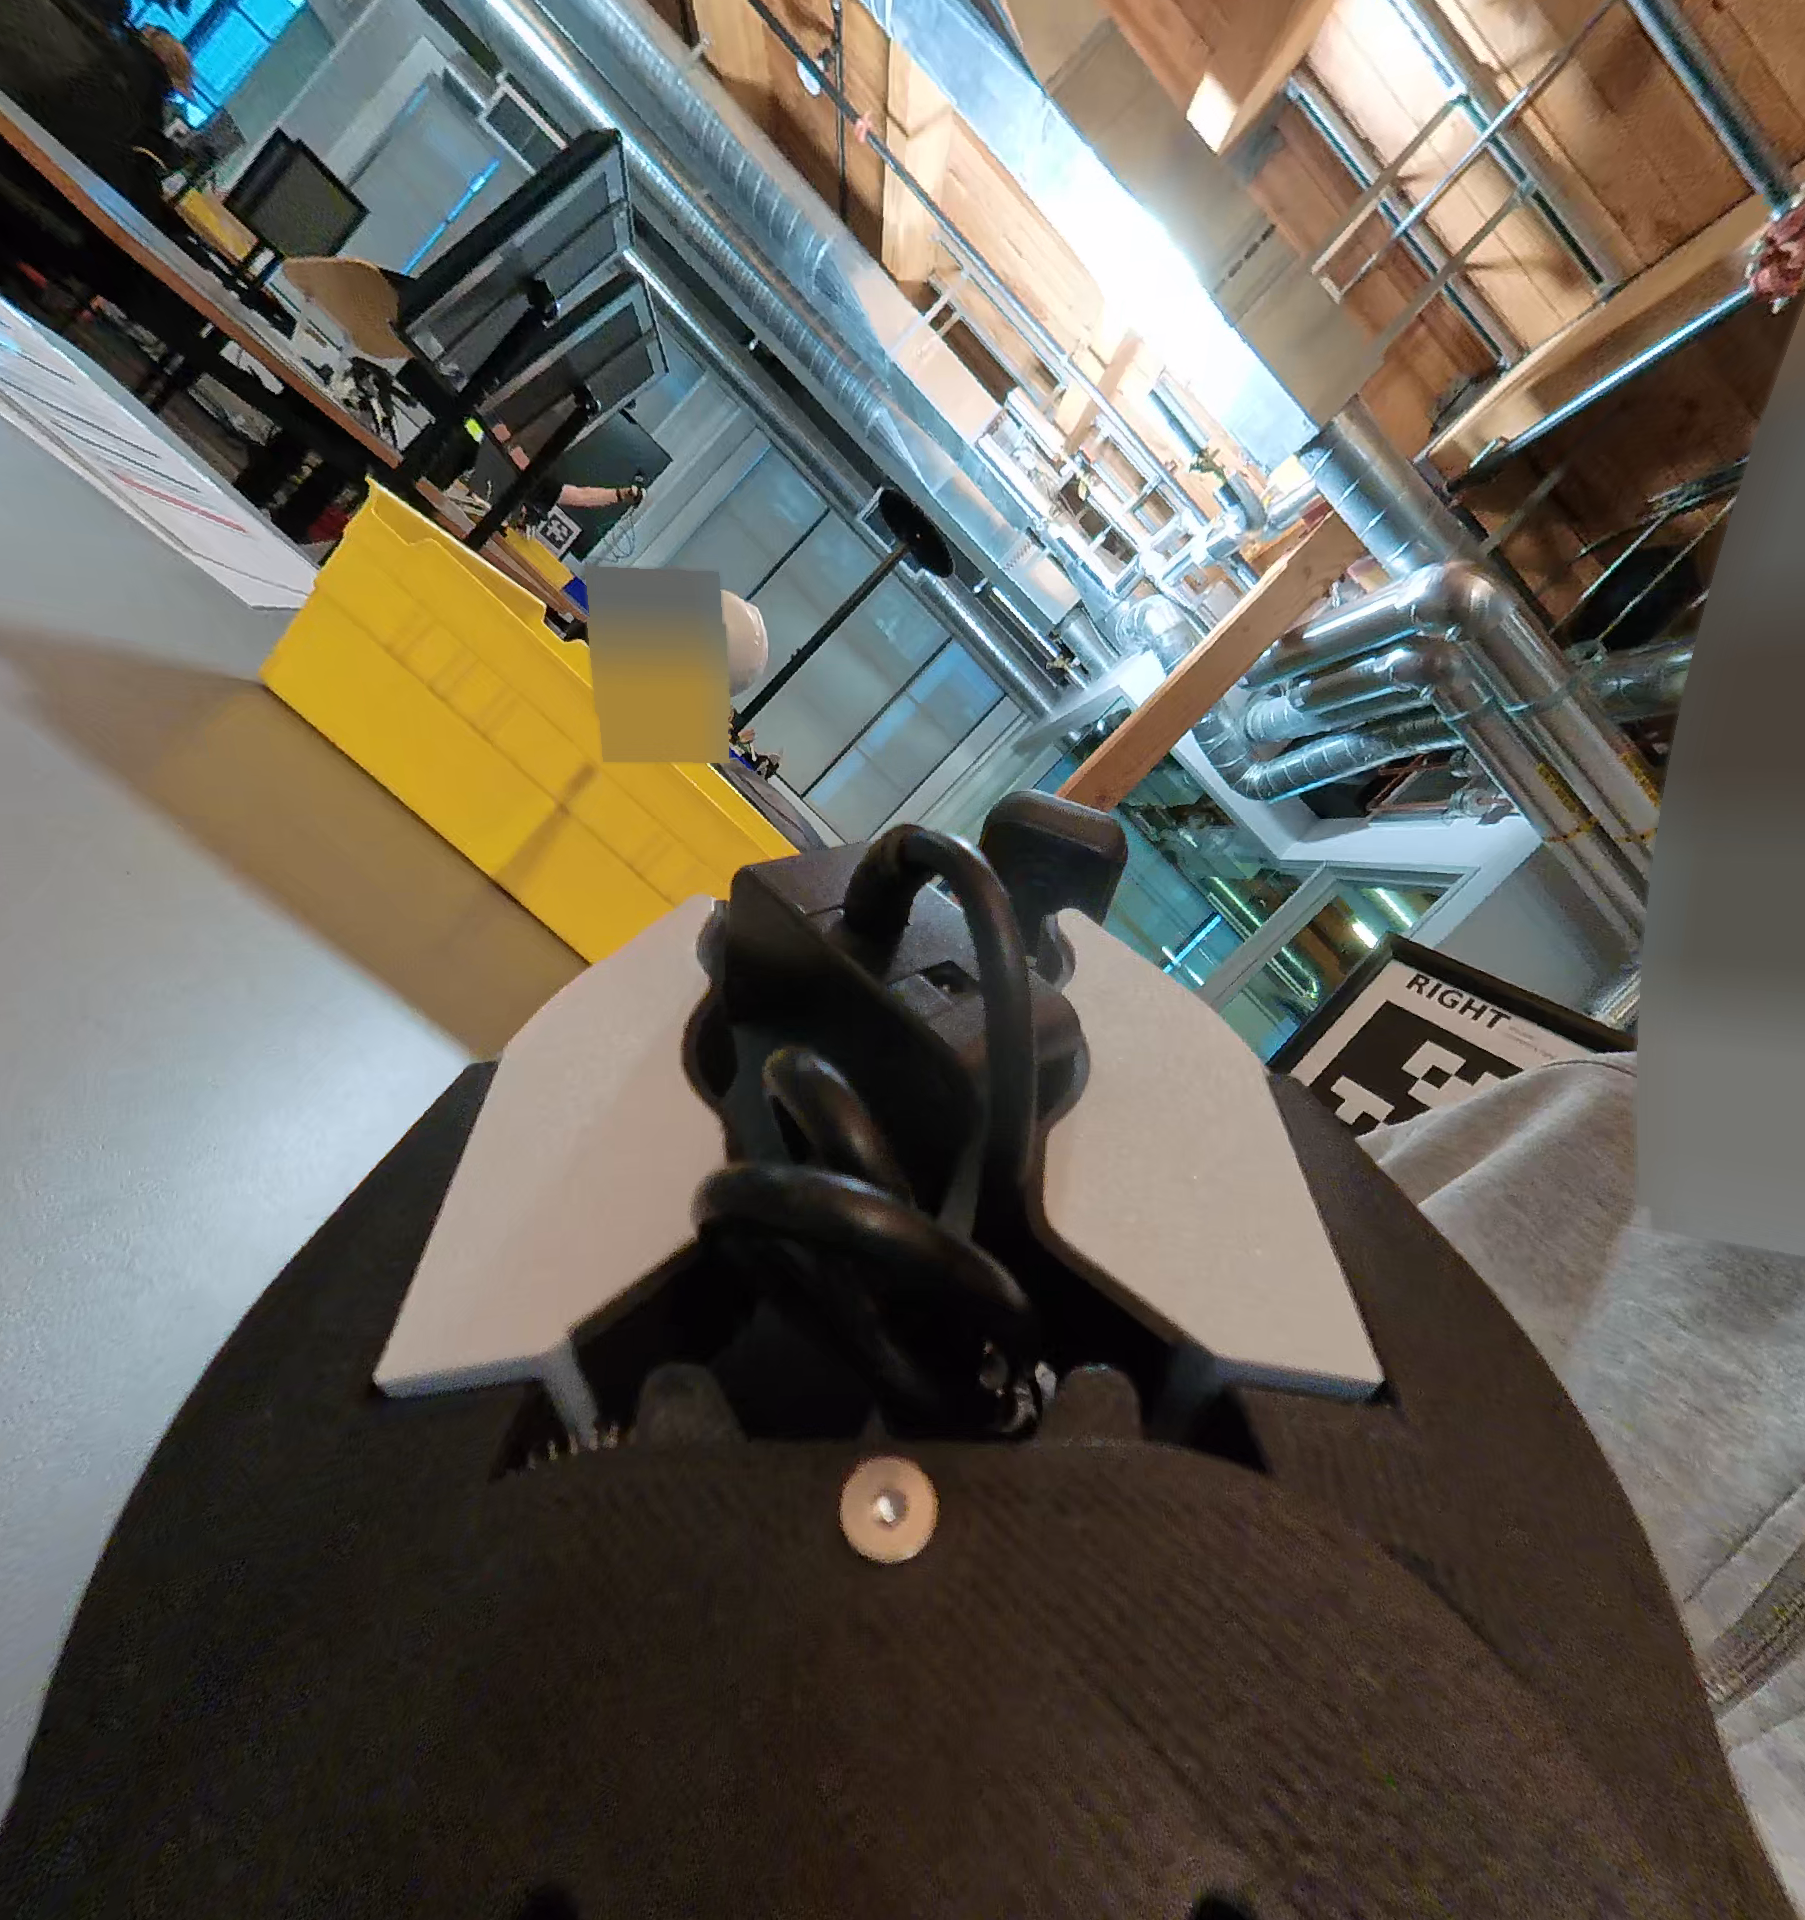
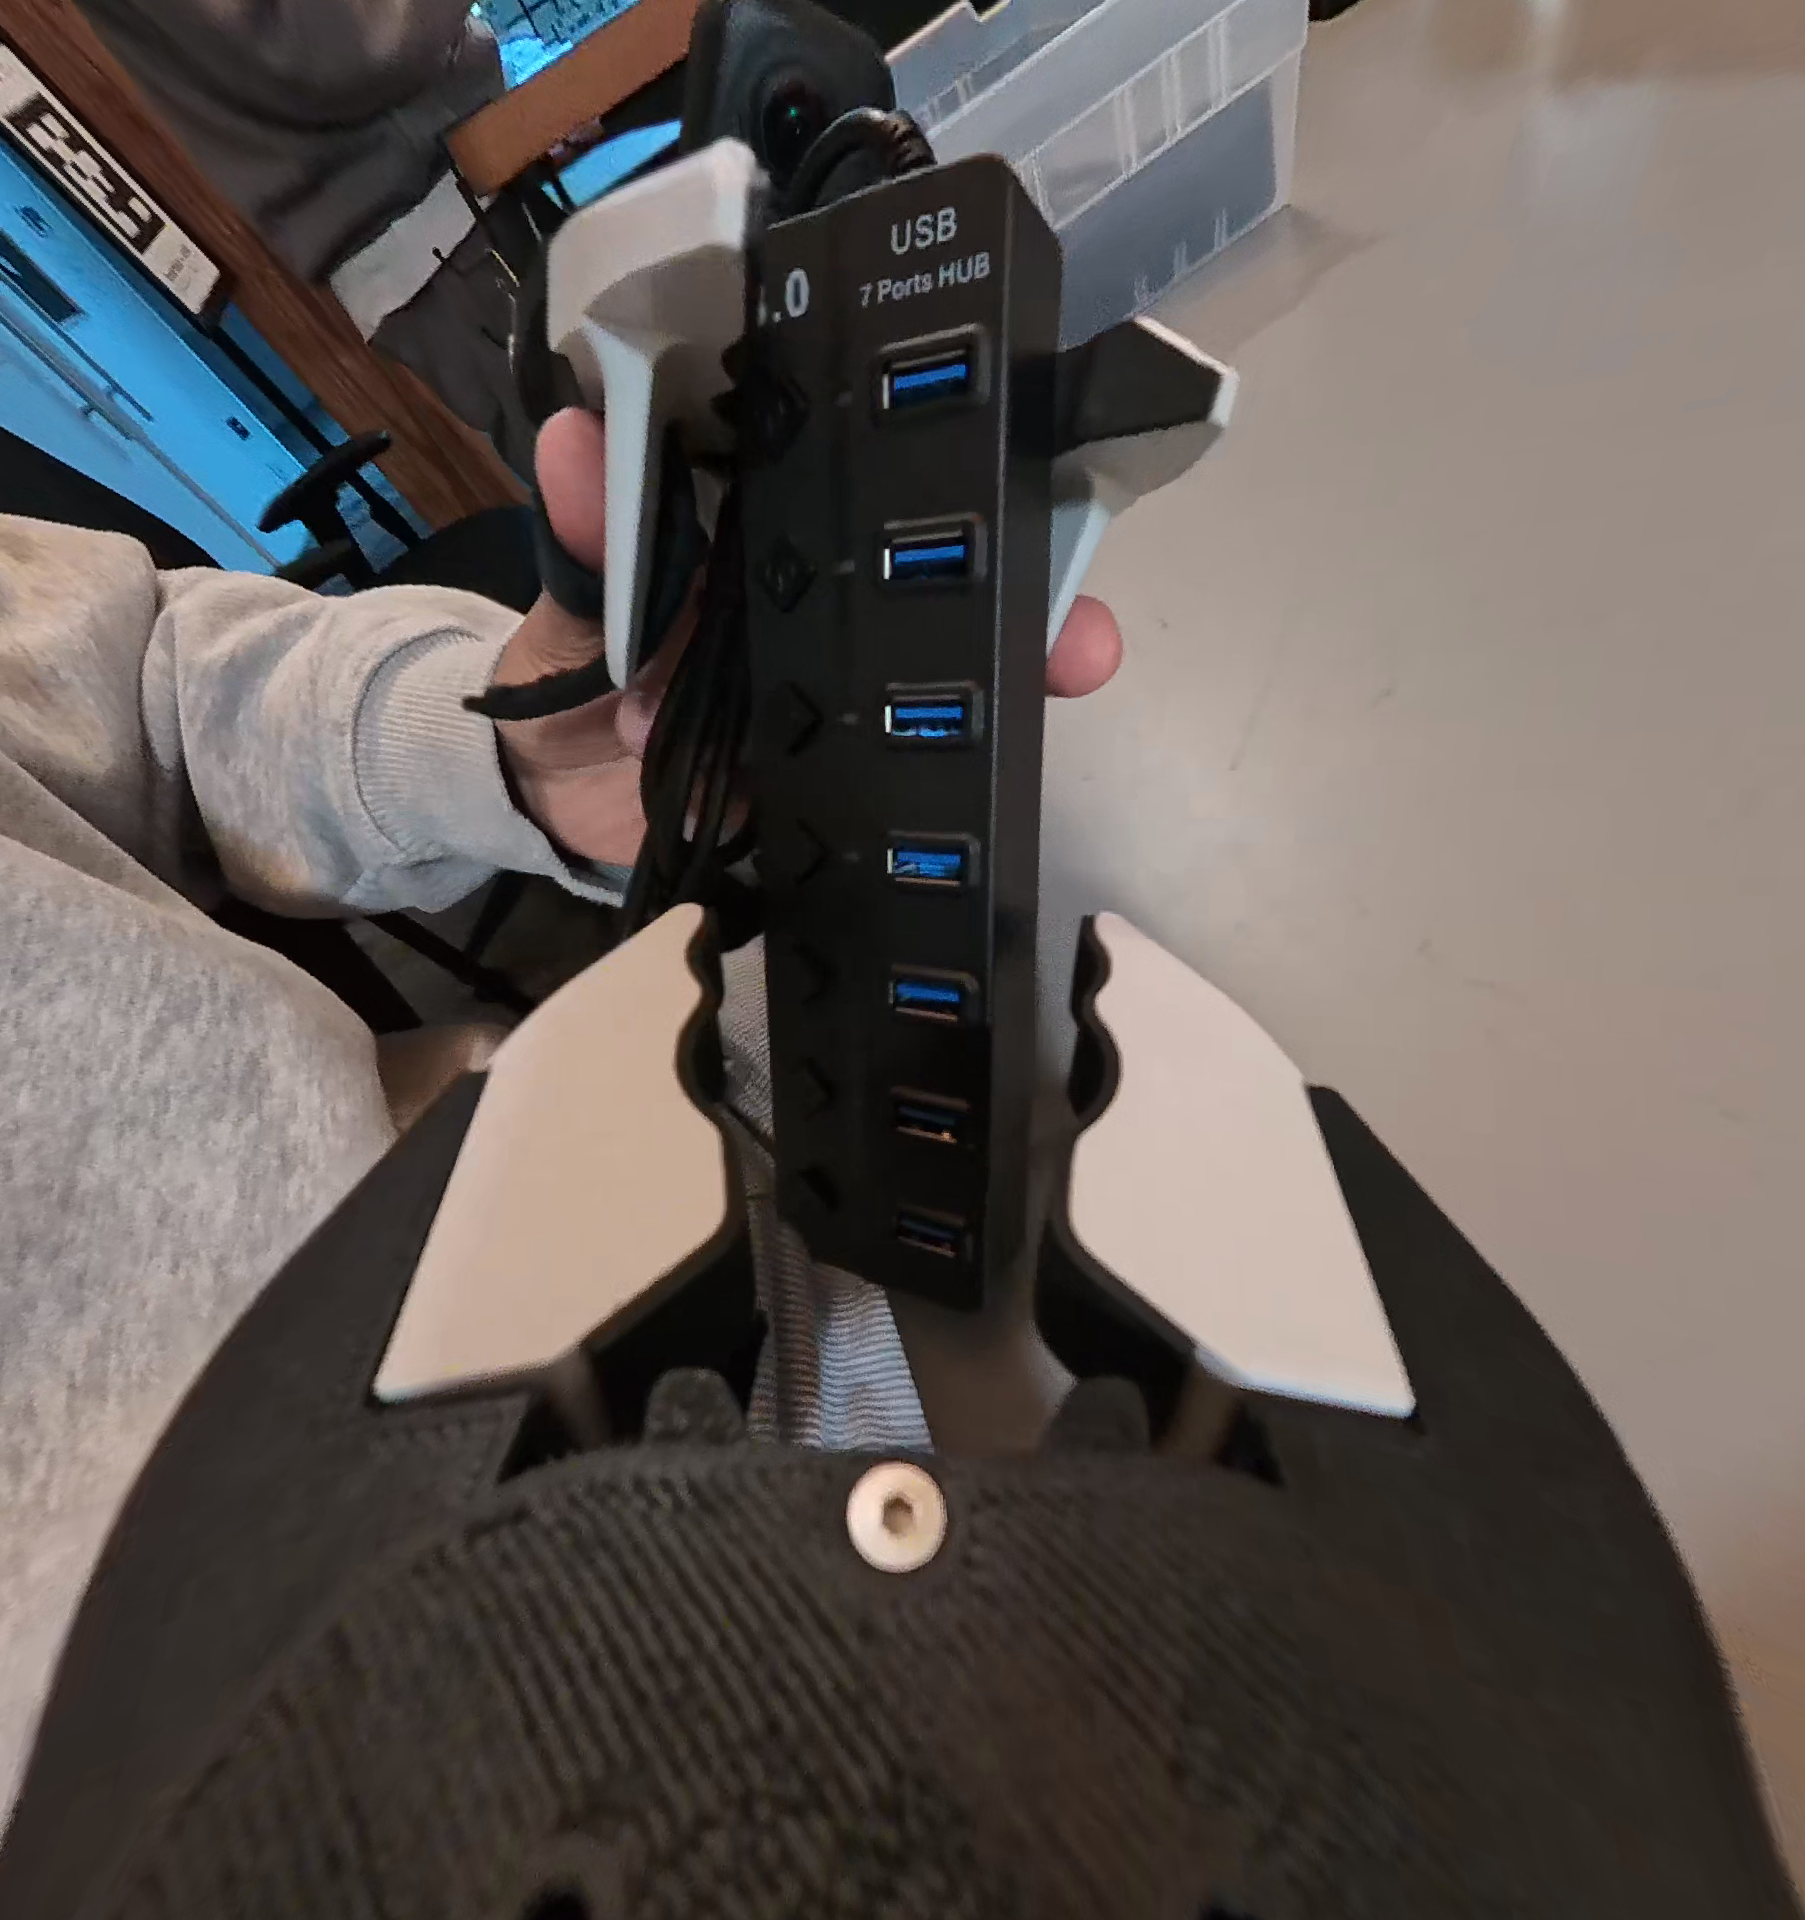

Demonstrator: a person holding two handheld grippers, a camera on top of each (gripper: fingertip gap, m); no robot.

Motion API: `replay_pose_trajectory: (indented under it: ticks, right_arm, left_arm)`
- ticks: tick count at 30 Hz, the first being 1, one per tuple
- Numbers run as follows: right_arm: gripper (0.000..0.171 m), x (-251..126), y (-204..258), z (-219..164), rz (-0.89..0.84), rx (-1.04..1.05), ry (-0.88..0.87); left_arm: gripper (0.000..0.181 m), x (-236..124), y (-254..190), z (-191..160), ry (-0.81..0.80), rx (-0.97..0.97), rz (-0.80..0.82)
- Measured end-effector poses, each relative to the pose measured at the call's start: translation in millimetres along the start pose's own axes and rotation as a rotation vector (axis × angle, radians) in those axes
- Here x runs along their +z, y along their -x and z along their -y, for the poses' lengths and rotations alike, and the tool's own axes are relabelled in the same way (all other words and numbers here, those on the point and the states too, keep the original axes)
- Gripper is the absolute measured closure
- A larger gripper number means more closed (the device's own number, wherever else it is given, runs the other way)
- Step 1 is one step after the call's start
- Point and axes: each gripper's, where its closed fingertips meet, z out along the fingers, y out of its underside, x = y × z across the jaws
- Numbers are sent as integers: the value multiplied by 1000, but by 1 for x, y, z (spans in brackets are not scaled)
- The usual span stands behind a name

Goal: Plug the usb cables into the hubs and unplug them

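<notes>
Seven ports run in a row down the black usb hub (image 2: 919, 779), which stands lengthwise up the middle of your right wrist view. White lettering is printed at its upper end.

Your left tongs (image 1: 882, 935) are clenched on that end of the hub, with its black cable (image 1: 981, 997) looped and bunched between them. Your hand (image 2: 565, 758), in a grey sleeve (image 2: 306, 727), grips them from the left of the frame.

Your right tongs (image 2: 893, 935) are released. They straddle the hub's lower end, and a gap shows on each side, so they are not touching it.

Containers next. A clear plastic bin (image 2: 1137, 114) sits on the pale table (image 2: 1500, 623) at the upper right of the right wrist view (ribbed walls; I cannot make out anything inside it). Yellow bins (image 1: 482, 707) stand at the middle left of the left wrist view, seen from low down, so their contents are hidden.

A black-and-white marker board (image 1: 1428, 1049) with a printed word along its top edge leans at the right of that view, behind your sleeve.
</notes>
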Motion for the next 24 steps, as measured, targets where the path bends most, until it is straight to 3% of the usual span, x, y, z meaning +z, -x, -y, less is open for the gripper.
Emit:
replay_pose_trajectory:
  ticks: [4, 7, 11, 16, 18, 24]
  right_arm:
    - [80, -4, 8, 6, 156, 175, -58]
    - [80, -8, 7, 17, 187, 234, -128]
    - [77, 1, 10, 8, 121, 126, -60]
    - [87, 16, 13, -13, 16, -23, 87]
    - [102, 13, 12, -15, 14, 2, 109]
    - [103, 7, 19, -8, 102, 86, 72]
  left_arm:
    - [126, -2, -3, 9, -43, -49, -34]
    - [126, -5, 3, 11, -55, -7, 14]
    - [125, 1, -2, 7, -50, 29, 22]
    - [120, 12, -15, -6, -45, -11, -11]
    - [107, 13, -19, -6, -57, -52, -42]
    - [79, 14, -30, -5, -29, -84, -130]
